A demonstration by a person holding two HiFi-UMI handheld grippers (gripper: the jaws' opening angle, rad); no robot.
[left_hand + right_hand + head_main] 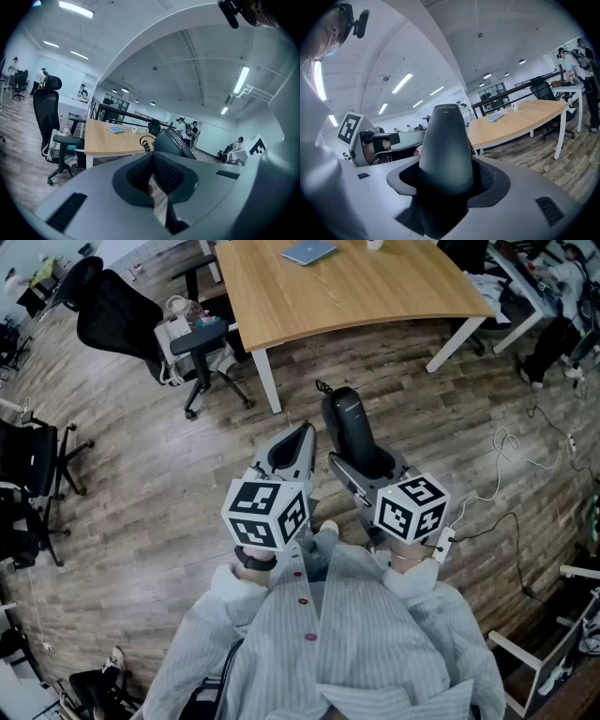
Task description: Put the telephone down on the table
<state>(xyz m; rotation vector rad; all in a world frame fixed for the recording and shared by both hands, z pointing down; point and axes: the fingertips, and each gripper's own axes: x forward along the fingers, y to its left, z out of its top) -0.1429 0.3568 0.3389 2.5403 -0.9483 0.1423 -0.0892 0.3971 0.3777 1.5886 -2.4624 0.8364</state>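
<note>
The right gripper [367,465] had its jaws clamped on the black telephone [348,416], upright above the floor [169,493] and short of the wooden worktop [375,292]. The left gripper [302,435] jaws were closed, empty

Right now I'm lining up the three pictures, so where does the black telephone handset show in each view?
Head view: telephone handset just right of centre, over the floor, in the right tongs.
Left gripper view: handset right of centre, beyond the tips of the left tongs.
Right gripper view: handset dead centre, upright between the tongs.
Shared landmark: the wooden table.
</note>
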